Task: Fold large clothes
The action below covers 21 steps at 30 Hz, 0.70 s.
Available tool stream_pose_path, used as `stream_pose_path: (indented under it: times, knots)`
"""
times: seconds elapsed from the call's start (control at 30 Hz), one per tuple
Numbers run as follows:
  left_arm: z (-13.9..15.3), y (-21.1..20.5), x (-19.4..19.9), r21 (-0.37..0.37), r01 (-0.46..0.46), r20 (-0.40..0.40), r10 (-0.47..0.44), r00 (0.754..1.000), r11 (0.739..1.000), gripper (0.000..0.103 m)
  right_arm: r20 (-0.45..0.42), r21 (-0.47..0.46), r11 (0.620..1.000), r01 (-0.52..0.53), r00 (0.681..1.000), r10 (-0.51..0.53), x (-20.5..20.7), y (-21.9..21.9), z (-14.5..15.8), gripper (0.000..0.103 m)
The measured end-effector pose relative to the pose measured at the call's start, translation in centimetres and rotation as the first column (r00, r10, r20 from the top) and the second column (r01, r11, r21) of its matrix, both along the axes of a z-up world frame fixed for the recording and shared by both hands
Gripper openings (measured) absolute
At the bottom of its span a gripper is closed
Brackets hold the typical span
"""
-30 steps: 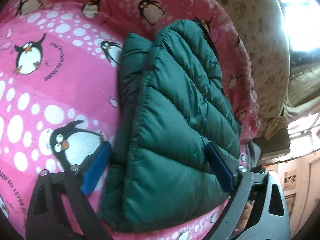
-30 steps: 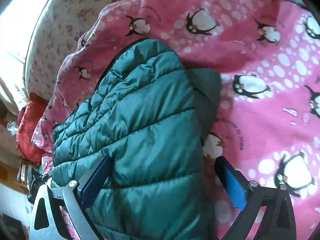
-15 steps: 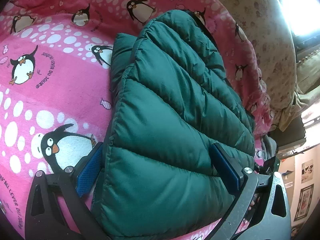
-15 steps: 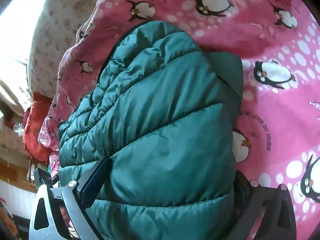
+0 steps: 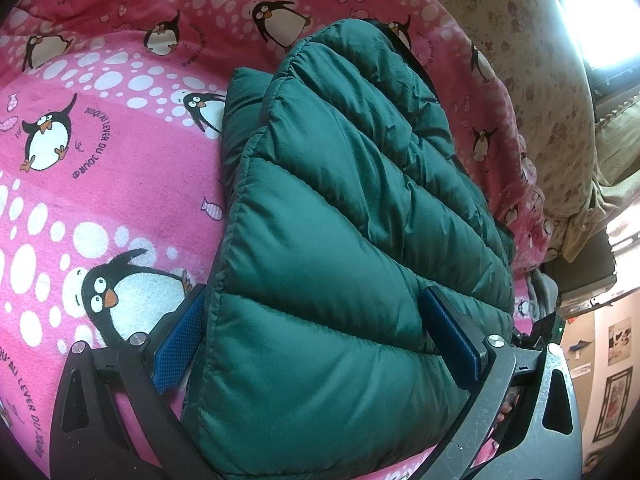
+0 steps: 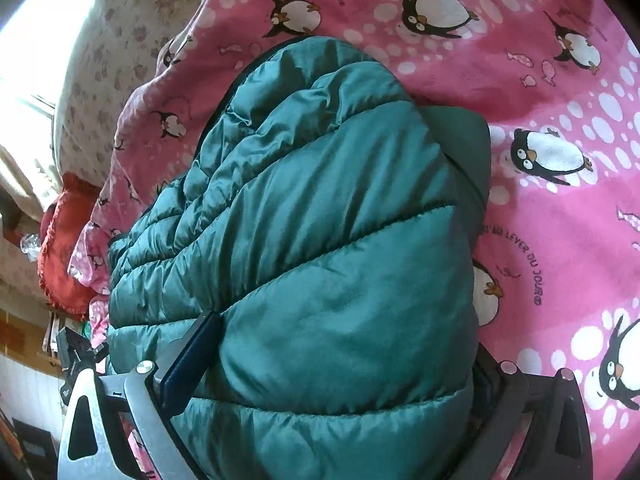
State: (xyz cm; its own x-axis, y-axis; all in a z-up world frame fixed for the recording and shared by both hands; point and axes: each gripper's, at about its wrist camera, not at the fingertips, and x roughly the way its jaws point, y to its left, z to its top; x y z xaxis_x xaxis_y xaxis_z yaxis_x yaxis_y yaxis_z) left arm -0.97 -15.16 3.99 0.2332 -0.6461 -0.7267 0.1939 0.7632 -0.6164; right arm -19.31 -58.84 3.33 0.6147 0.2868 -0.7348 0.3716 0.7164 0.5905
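Pink penguin blanket (image 5: 120, 184) bears the green jacket (image 5: 340, 240), straddled by both spread grippers (image 5: 316, 344) (image 6: 332, 364).

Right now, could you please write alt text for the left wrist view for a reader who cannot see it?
A folded green puffer jacket lies on a pink penguin-print blanket, filling the frame. The left claw is open, its blue-padded fingers straddling the jacket's near end. A floral cover and bright window lie beyond.
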Motion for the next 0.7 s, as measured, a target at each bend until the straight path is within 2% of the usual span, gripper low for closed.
stream_pose_path:
  times: [0.4,0.7]
  knots:
    - [-0.1,-0.1,0.0,0.003,-0.002,0.002,0.002,1.0,1.0,0.102,0.006,-0.021,1.0,-0.021,1.0,0.022,0.5,0.2,0.0,0.1]
    - [-0.1,-0.1,0.0,0.005,0.0,0.001,0.0,1.0,1.0,0.102,0.039,-0.137,0.99,-0.031,0.999,0.037,0.3,1.4,1.2,0.083]
